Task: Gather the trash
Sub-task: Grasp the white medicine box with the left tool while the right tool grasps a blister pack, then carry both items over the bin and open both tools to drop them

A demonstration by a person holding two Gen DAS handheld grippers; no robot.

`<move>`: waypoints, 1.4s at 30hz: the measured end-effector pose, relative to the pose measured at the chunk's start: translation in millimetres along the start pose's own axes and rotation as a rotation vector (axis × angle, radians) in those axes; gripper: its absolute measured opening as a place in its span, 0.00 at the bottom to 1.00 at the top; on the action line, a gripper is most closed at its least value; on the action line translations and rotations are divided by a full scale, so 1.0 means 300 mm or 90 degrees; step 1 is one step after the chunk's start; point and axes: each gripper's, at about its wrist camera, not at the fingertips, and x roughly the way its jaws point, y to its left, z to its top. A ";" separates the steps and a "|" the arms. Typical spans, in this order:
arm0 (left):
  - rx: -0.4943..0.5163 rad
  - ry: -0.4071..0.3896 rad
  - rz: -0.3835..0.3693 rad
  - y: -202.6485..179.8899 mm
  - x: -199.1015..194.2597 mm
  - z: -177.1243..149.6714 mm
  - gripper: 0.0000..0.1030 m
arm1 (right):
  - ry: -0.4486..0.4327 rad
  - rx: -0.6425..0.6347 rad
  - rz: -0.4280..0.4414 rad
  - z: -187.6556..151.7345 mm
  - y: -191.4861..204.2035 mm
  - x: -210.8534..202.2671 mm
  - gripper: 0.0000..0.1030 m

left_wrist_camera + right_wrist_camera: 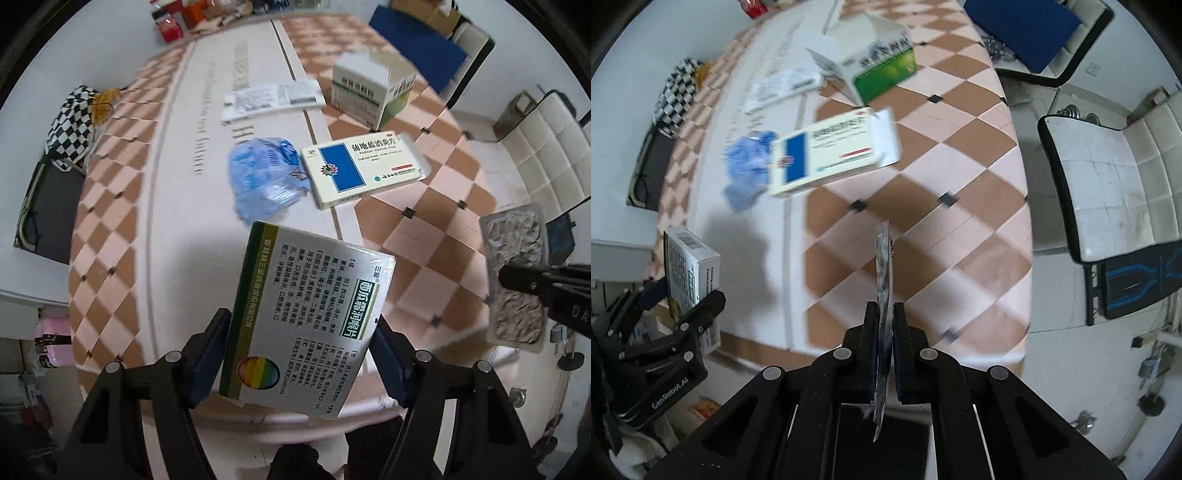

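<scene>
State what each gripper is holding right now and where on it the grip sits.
The left gripper clamps a green-and-white medicine box across its two long side edges, near its lower end. The right gripper pinches a used foil blister pack flat by its lower part.

1. Table [424, 236] with a pink-and-brown checkered cloth and a pale centre strip.
2. Blue-and-white medicine box [364, 168] lies flat near the middle.
3. Crumpled blue plastic bag [264, 177] just beside that box, touching it.
4. Open green-and-white carton [369, 90] stands further back.
5. Flat white leaflet [271, 99] lies near the carton.
</scene>
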 end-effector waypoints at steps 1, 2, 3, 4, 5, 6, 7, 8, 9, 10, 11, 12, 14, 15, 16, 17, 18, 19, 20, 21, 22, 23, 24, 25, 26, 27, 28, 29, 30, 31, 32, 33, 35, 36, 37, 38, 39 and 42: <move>-0.001 -0.010 -0.004 0.021 -0.037 -0.027 0.68 | -0.009 0.004 0.003 -0.033 0.020 -0.018 0.07; -0.001 -0.021 -0.008 0.044 -0.068 -0.056 0.68 | -0.019 0.009 0.004 -0.073 0.045 -0.036 0.07; 0.000 -0.029 -0.011 0.063 -0.093 -0.084 0.68 | -0.029 0.014 0.005 -0.119 0.068 -0.056 0.07; 0.000 -0.038 -0.017 0.082 -0.120 -0.121 0.68 | -0.039 0.020 0.006 -0.172 0.094 -0.077 0.07; 0.000 -0.043 -0.022 0.100 -0.124 -0.145 0.68 | -0.046 0.027 0.009 -0.220 0.113 -0.091 0.07; 0.000 -0.049 -0.029 0.122 -0.141 -0.183 0.68 | -0.052 0.036 0.014 -0.274 0.137 -0.107 0.07; 0.001 -0.054 -0.037 0.143 -0.163 -0.227 0.68 | -0.057 0.044 0.015 -0.334 0.163 -0.120 0.07; 0.001 -0.056 -0.043 0.167 -0.160 -0.252 0.68 | -0.062 0.050 0.015 -0.383 0.182 -0.127 0.07; 0.002 -0.057 -0.050 0.188 -0.169 -0.296 0.68 | -0.065 0.058 0.018 -0.452 0.211 -0.133 0.07; 0.003 -0.056 -0.059 0.208 -0.173 -0.337 0.68 | -0.065 0.062 0.019 -0.499 0.226 -0.130 0.07; 0.004 -0.053 -0.064 0.222 -0.169 -0.370 0.68 | -0.064 0.070 0.022 -0.564 0.246 -0.126 0.07; 0.003 -0.048 -0.069 0.238 -0.170 -0.414 0.68 | -0.062 0.074 0.027 -0.607 0.257 -0.117 0.07; -0.003 -0.030 -0.080 0.263 -0.155 -0.489 0.68 | -0.046 0.085 0.035 -0.700 0.287 -0.082 0.07; -0.005 -0.020 -0.083 0.271 -0.140 -0.520 0.68 | -0.036 0.091 0.041 -0.755 0.303 -0.052 0.07; -0.005 -0.007 -0.087 0.276 -0.122 -0.554 0.68 | -0.027 0.093 0.042 -0.790 0.313 -0.028 0.07; -0.006 0.008 -0.090 0.279 -0.099 -0.587 0.68 | -0.015 0.096 0.041 -0.823 0.317 0.001 0.07; -0.007 0.020 -0.092 0.281 -0.072 -0.616 0.68 | -0.001 0.103 0.046 -0.864 0.320 0.046 0.07; -0.009 0.035 -0.098 0.281 -0.040 -0.646 0.68 | 0.008 0.107 0.049 -0.887 0.318 0.078 0.07; -0.016 0.052 -0.103 0.283 0.000 -0.673 0.68 | 0.021 0.112 0.047 -0.916 0.316 0.127 0.07; -0.022 0.064 -0.106 0.284 0.033 -0.695 0.68 | 0.030 0.116 0.048 -0.935 0.310 0.168 0.07; -0.035 0.086 -0.119 0.287 0.095 -0.721 0.68 | 0.040 0.124 0.053 -0.958 0.299 0.223 0.07; -0.052 0.105 -0.131 0.290 0.152 -0.743 0.68 | 0.052 0.132 0.053 -0.979 0.286 0.287 0.07; -0.062 0.120 -0.138 0.292 0.199 -0.758 0.68 | 0.059 0.137 0.052 -0.990 0.274 0.331 0.07; -0.077 0.143 -0.157 0.292 0.274 -0.778 0.68 | 0.068 0.148 0.054 -1.005 0.255 0.394 0.07; -0.090 0.159 -0.168 0.293 0.329 -0.790 0.68 | 0.075 0.158 0.057 -1.009 0.234 0.451 0.07; -0.099 0.176 -0.174 0.291 0.402 -0.804 0.68 | 0.082 0.167 0.058 -1.018 0.214 0.512 0.07; -0.105 0.187 -0.178 0.287 0.467 -0.814 0.68 | 0.091 0.176 0.060 -1.025 0.193 0.582 0.07; -0.109 0.194 -0.181 0.283 0.522 -0.821 0.68 | 0.096 0.184 0.064 -1.030 0.171 0.651 0.07; -0.114 0.206 -0.186 0.275 0.595 -0.829 0.68 | 0.098 0.190 0.067 -1.030 0.154 0.703 0.07; -0.121 0.215 -0.189 0.270 0.663 -0.835 0.68 | 0.103 0.196 0.069 -1.033 0.132 0.772 0.07; -0.127 0.222 -0.191 0.266 0.713 -0.838 0.68 | 0.107 0.204 0.073 -1.035 0.110 0.841 0.07; -0.135 0.233 -0.195 0.260 0.797 -0.843 0.68 | 0.110 0.210 0.077 -1.028 0.093 0.895 0.07; -0.147 0.246 -0.199 0.254 0.913 -0.851 0.68 | 0.121 0.220 0.083 -1.030 0.053 1.031 0.07; -0.152 0.253 -0.205 0.249 0.972 -0.855 0.68 | 0.127 0.223 0.087 -1.029 0.037 1.097 0.07; -0.161 0.264 -0.208 0.246 1.044 -0.859 0.68 | 0.133 0.223 0.088 -1.025 0.028 1.146 0.07; -0.168 0.271 -0.213 0.244 1.100 -0.865 0.68 | 0.137 0.225 0.089 -1.023 0.017 1.199 0.07; -0.170 0.275 -0.217 0.243 1.133 -0.870 0.68 | 0.142 0.226 0.095 -1.023 0.004 1.263 0.07; -0.176 0.290 -0.222 0.229 1.261 -0.876 0.68 | 0.149 0.226 0.095 -1.005 -0.026 1.397 0.07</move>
